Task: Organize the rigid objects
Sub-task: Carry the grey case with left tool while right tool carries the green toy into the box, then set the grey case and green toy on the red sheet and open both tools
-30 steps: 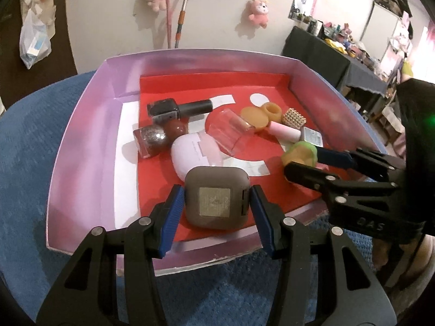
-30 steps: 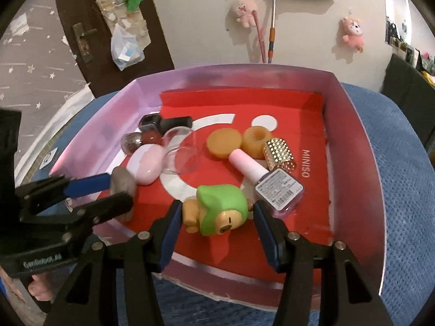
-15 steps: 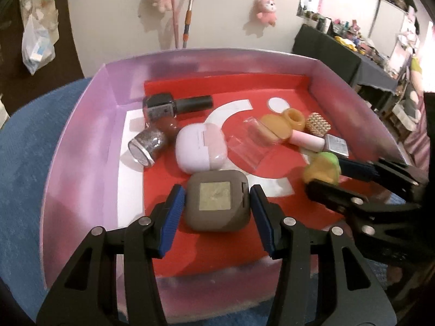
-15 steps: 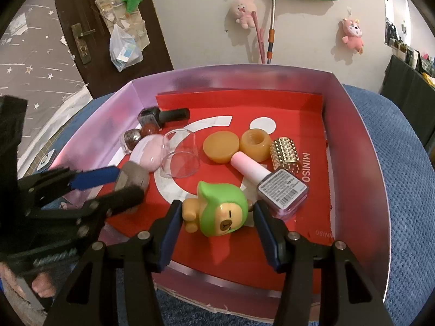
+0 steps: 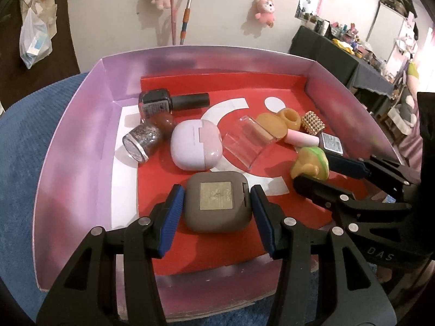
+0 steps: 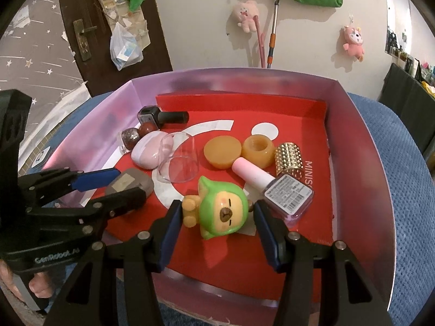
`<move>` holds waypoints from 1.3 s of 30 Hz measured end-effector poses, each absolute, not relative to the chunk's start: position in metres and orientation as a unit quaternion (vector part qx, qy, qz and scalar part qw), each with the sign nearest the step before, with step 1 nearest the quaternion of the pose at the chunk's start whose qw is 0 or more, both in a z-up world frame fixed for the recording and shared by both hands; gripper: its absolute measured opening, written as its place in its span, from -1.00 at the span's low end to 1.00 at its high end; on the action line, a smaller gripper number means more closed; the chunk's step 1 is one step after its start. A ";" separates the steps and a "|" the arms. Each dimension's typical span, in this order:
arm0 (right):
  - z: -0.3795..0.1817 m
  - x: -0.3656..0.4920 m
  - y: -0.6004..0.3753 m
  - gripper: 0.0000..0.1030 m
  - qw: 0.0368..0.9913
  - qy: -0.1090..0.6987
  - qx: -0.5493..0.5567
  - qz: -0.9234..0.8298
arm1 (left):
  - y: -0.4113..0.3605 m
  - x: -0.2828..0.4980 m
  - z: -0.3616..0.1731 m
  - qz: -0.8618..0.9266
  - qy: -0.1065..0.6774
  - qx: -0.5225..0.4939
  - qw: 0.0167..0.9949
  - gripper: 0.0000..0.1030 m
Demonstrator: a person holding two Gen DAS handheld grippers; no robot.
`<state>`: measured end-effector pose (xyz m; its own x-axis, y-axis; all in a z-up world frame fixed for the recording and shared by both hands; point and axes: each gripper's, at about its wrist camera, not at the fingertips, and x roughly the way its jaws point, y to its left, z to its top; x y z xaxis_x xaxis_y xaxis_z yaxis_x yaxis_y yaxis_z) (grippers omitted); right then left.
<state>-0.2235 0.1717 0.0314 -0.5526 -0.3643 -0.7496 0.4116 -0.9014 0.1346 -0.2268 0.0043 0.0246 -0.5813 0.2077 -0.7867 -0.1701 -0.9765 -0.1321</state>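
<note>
Left gripper [image 5: 216, 207]: jaws part open, clamped on grey case [image 5: 217, 202], lower centre of frame.
Right gripper [image 6: 216, 221]: jaws part open, pinching green toy [image 6: 221, 210], lower centre, over red box floor [image 6: 296, 116].
Risks: rounded toy may twist free; neighbouring nail polish bottle [image 6: 274, 186] may get knocked.
Writing: "MINIS" on floor; "GenRobot.AI" and "DAS" on gripper bodies.

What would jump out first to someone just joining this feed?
Two grips at once, over the near part of the purple box with the red floor: the left gripper is clamped on a grey-brown square case, and beside it the right gripper pinches a green-hooded bear figure. Behind them, small items crowd the box's middle, including a clear cup on its side.
</note>
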 end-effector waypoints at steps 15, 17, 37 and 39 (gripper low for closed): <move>0.032 -0.225 0.171 0.10 0.221 0.018 0.418 -0.881 | 0.009 -0.227 0.019 0.887 -0.009 -0.452 0.096 -0.02; 0.032 -0.225 0.171 0.10 0.221 0.017 0.418 -0.881 | 0.008 -0.227 0.019 0.887 -0.011 -0.452 0.097 -0.02; 0.031 -0.226 0.173 0.09 0.215 0.006 0.413 -0.885 | 0.007 -0.227 0.020 0.888 -0.014 -0.450 0.091 0.00; 0.030 -0.226 0.173 0.09 0.214 0.007 0.412 -0.886 | 0.006 -0.227 0.019 0.888 -0.016 -0.450 0.091 0.00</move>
